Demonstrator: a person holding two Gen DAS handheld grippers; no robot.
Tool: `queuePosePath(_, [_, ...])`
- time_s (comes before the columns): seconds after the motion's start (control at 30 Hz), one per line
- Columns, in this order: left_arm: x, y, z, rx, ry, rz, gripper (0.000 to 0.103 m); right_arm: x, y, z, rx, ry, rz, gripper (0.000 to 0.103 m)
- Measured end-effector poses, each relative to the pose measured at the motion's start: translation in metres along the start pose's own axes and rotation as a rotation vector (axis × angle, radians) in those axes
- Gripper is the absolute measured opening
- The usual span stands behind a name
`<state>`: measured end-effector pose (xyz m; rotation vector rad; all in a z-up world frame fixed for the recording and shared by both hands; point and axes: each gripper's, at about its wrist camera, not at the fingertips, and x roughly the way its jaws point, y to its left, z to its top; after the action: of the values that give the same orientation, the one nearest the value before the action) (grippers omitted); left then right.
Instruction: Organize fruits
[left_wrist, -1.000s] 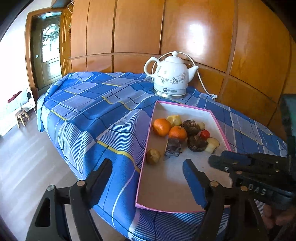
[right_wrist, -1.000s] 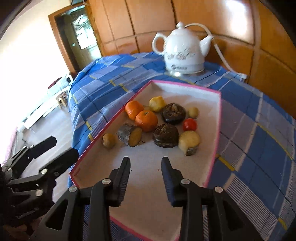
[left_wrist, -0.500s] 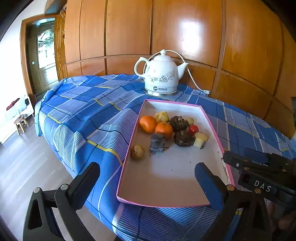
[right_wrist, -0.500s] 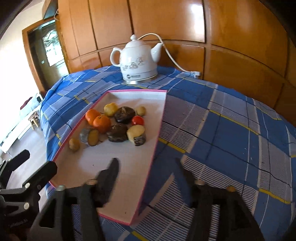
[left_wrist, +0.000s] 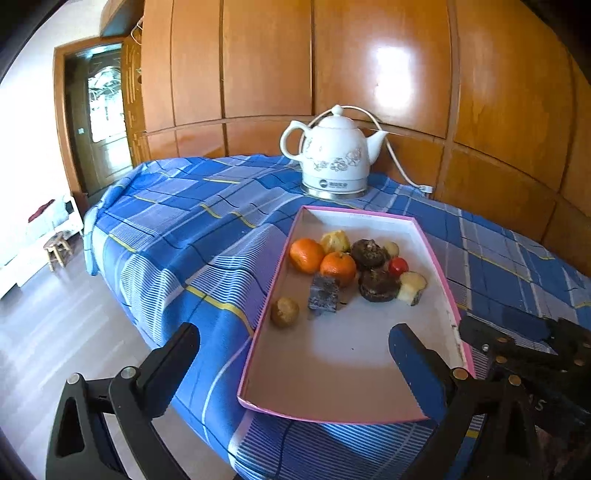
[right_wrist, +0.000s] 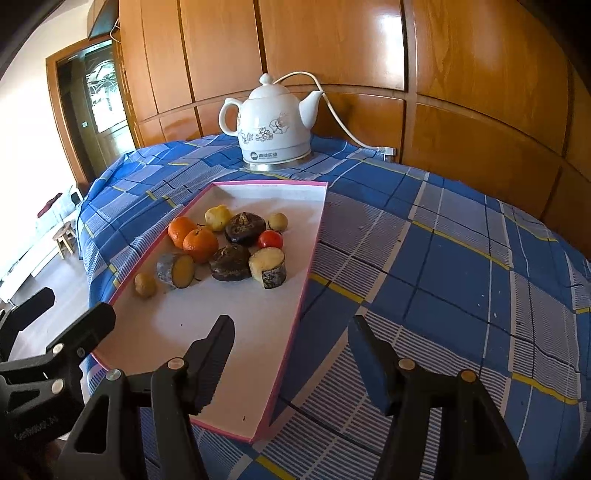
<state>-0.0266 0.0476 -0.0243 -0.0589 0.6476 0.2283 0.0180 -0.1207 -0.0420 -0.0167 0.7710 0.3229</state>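
The left gripper (left_wrist: 293, 363) hangs at the near edge of the counter (left_wrist: 184, 236) with its fingers (left_wrist: 173, 363) spread wide and holding nothing, one over the blue checked cloth and the other over the near end of the pink-rimmed tray (left_wrist: 436, 258). All the fruit sits in the far half of that tray. Furthest left and alone is a small brown round fruit (left_wrist: 284, 312), likely light and firm, though it may roll if nudged off-centre. Next to it lies a cut chunk with dark skin and yellow flesh (right_wrist: 175, 269), probably stiff; its flat cut faces look like the surest place to pinch. Two mandarins (left_wrist: 306, 254) touch each other behind it; they look soft-skinned and should be gripped gently across the middle. A yellow lumpy fruit (right_wrist: 218, 217) sits behind them. Two dark, flattish wrinkled pieces (right_wrist: 231, 262) follow, then a small red tomato (right_wrist: 270, 239), smooth, slippery and easily crushed, a pale round fruit (right_wrist: 277, 220), and a second cut chunk (right_wrist: 267, 266) standing on end. The right gripper (right_wrist: 291, 354) straddles the tray's right rim, fingers (right_wrist: 212, 360) released and empty. A white kettle (right_wrist: 275, 123) stands beyond the tray.
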Motion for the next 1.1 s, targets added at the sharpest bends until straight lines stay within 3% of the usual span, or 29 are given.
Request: queuePosePath(1.1, [-0.001, 0.003, 0.000, -0.021, 0.007, 0.006, 0.103, -0.006, 0.011, 0.001, -0.042, -0.023, 0.000, 0.065])
